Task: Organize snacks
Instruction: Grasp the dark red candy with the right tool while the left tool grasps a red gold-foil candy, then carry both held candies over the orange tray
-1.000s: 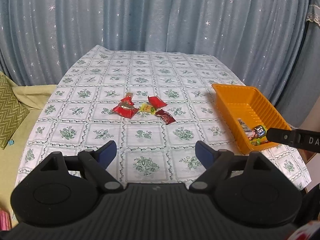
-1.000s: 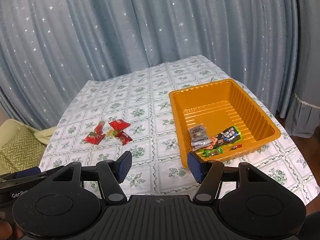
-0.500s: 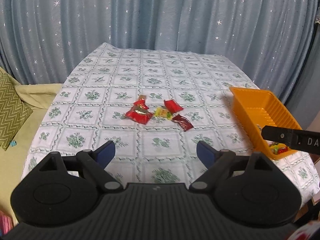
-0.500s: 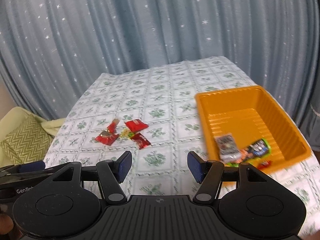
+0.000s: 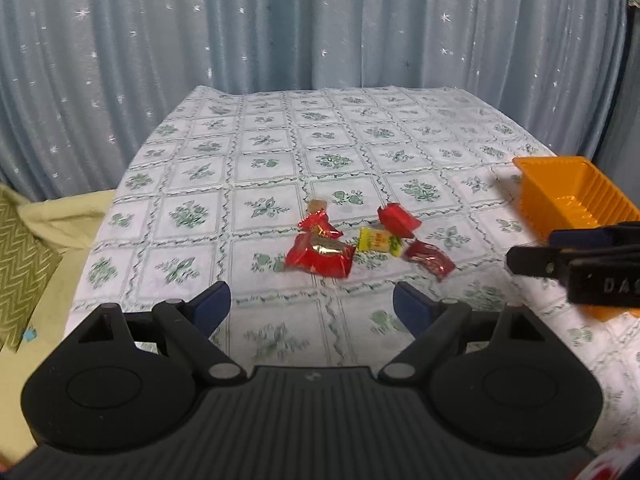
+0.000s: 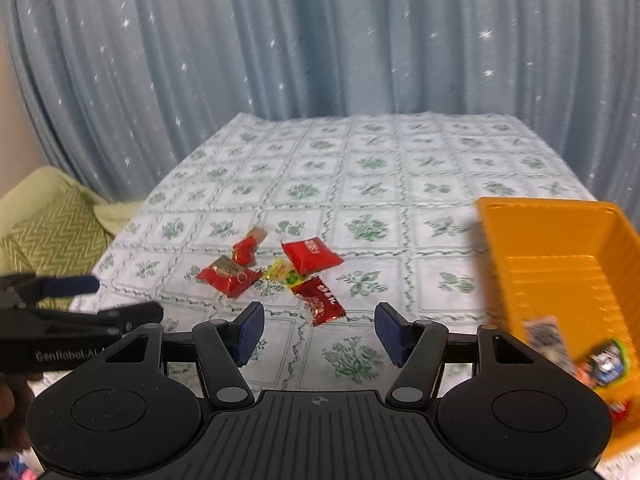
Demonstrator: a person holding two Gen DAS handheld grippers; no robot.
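Left tongs: nearest in the left wrist view, blue pads wide apart, nothing between them, above bare cloth short of the snack cluster.
Right tongs: pads apart at a middling gap, empty, pointing at the dark red packet.
Desk: covered in a white cloth with green flower squares.
Snacks on the cloth: a tight cluster near the desk's middle; large red packet nearest the left tongs, dark red packet nearest the right tongs, yellow-green candy between them, red square packet and a small red twist-wrapped candy just behind.
Orange bin: on the right side of the desk, well apart from the cluster, already holding several packets.
Step in hand: by my reading, an approach to the loose cluster with both tongs empty.
Next move: likely lower one pair over a single packet at the cluster's edge and close without dragging its neighbours.
Hard to make out: the bin is cut off at the frame edge in both views, and its contents are blurred; wrapper print is unreadable.
Farthest: blue star-flecked curtain.
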